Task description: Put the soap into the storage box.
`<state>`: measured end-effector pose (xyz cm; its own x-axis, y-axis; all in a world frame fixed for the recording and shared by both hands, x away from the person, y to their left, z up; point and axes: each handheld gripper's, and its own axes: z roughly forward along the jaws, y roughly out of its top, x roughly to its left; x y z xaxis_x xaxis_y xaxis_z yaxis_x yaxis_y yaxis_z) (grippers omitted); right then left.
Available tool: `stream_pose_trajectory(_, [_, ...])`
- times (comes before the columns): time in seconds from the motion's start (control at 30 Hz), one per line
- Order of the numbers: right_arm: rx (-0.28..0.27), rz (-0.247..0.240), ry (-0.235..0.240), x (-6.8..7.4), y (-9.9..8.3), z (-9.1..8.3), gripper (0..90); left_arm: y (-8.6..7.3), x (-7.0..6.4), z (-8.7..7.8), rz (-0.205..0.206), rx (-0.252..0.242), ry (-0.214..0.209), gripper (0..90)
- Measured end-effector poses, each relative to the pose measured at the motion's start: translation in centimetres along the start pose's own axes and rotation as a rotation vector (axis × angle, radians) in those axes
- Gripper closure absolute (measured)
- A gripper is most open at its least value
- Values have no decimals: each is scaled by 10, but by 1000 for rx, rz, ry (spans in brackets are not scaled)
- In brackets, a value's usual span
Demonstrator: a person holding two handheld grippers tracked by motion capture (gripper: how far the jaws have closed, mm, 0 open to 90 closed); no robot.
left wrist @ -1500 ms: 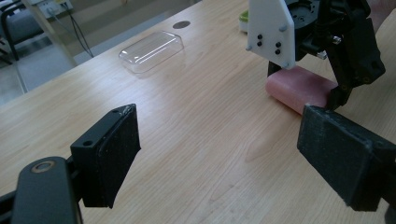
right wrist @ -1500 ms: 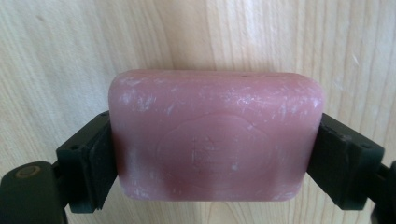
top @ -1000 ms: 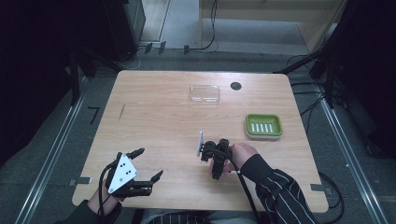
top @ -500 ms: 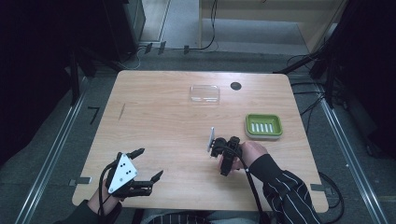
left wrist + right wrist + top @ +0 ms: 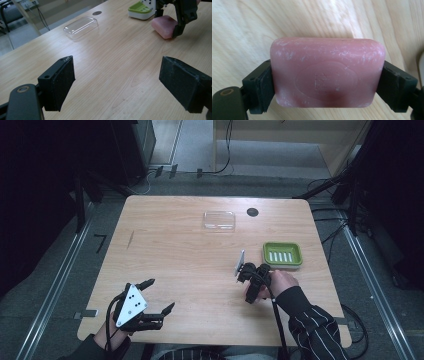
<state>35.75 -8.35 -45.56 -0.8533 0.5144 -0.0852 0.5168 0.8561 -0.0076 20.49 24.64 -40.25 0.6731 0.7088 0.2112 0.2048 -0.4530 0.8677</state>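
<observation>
While clamped, the right claw (image 5: 327,82) grips pink soap (image 5: 327,72).

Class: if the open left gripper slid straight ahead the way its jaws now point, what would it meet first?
Probably bare table at first; the left gripper aims between the clear lid and the pink soap, so the way looks free, though depth is unclear.

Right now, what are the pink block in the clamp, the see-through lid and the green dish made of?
The pink bar, clamped in the right gripper, looks like soap: matte, waxy, white scuffs, an embossed stamp. The clear lid seems thin glossy plastic; the table shows through. The green soap dish looks like smooth moulded plastic with a slotted floor. The table shows pale wood grain, possibly laminate.
</observation>
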Motion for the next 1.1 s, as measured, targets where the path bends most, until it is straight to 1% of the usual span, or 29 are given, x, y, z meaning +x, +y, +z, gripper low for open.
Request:
stream_pose_trajectory(0.17, [11, 62, 0, -10, -8, 2, 135, 0, 0, 0, 1, 0, 0, 140])
stream_pose_trajectory(0.2, [11, 62, 0, -10, -8, 2, 135, 0, 0, 0, 0, 0, 0, 140])
stream_pose_trajectory(0.27, [15, 92, 2, -13, -11, 3, 135, 0, 0, 0, 2, 1, 0, 140])
stream_pose_trajectory(0.3, [18, 94, -2, -15, -12, 3, 135, 0, 0, 0, 1, -2, 0, 140])
stream_pose_trajectory(0.33, [17, 112, -1, -17, -14, 3, 135, 0, 0, 0, 0, -1, -1, 140])
stream_pose_trajectory(0.37, [17, 112, -1, -17, -14, 3, 135, 0, 0, 0, -1, 0, -1, 140])
stream_pose_trajectory(0.4, [17, 130, -2, -19, -16, 3, 135, 0, 0, 0, -1, -2, 0, 140])
stream_pose_trajectory(0.43, [16, 135, -2, -21, -17, 3, 135, 0, 0, 0, 2, -1, 0, 140])
stream_pose_trajectory(0.5, [20, 164, -4, -24, -20, 3, 135, 0, 0, 0, 2, 0, 0, 140])
stream_pose_trajectory(0.53, [17, 169, -5, -25, -22, 3, 135, 0, 0, 0, 2, 0, 0, 140])
stream_pose_trajectory(0.67, [11, 230, -7, -35, -30, 1, 135, 0, 0, 0, 1, 0, 0, 140])
stream_pose_trajectory(0.73, [15, 234, -8, -36, -31, 0, 135, 0, 0, 0, 1, 0, 0, 140])
stream_pose_trajectory(0.77, [10, 240, -12, -38, -32, 0, 135, 0, 0, 0, 1, -1, 0, 140])
stream_pose_trajectory(0.8, [16, 252, -18, -38, -33, -1, 135, 0, 0, 0, 1, 0, -1, 140])
stream_pose_trajectory(0.97, [12, 278, -13, -44, -37, -2, 135, 0, 0, 0, 2, 0, -1, 140])
stream_pose_trajectory(1.1, [9, 319, -14, -49, -41, -4, 135, 0, 0, 0, 2, 0, -1, 140])
